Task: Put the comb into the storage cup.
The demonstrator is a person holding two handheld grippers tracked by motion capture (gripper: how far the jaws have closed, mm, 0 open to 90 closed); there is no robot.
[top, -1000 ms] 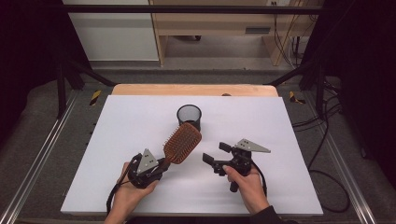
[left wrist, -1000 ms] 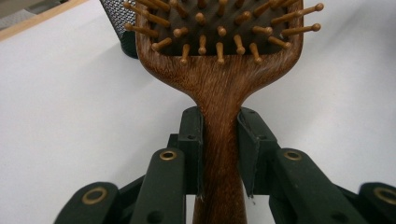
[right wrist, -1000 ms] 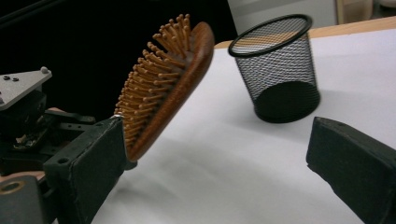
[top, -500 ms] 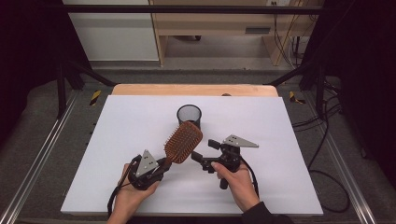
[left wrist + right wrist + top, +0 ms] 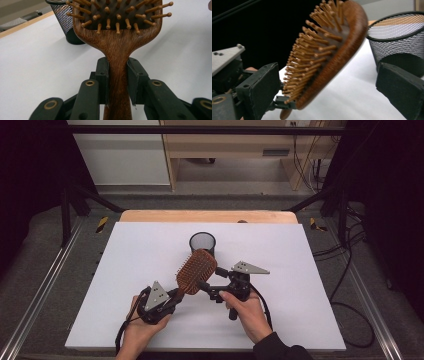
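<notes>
Hairbrush [image 5: 196,271] sits clamped by its handle in our left tool [image 5: 172,299], head raised over the desk [image 5: 300,270]; our right tool [image 5: 207,287] straddles that head, jaws wide apart, cup [image 5: 202,243] just beyond.

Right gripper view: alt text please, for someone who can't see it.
A wooden hairbrush, bristles facing left, sits tilted between the right gripper's open black jaws, which do not press on it. A black mesh cup stands behind on the white table; the left gripper is at far left.
</notes>
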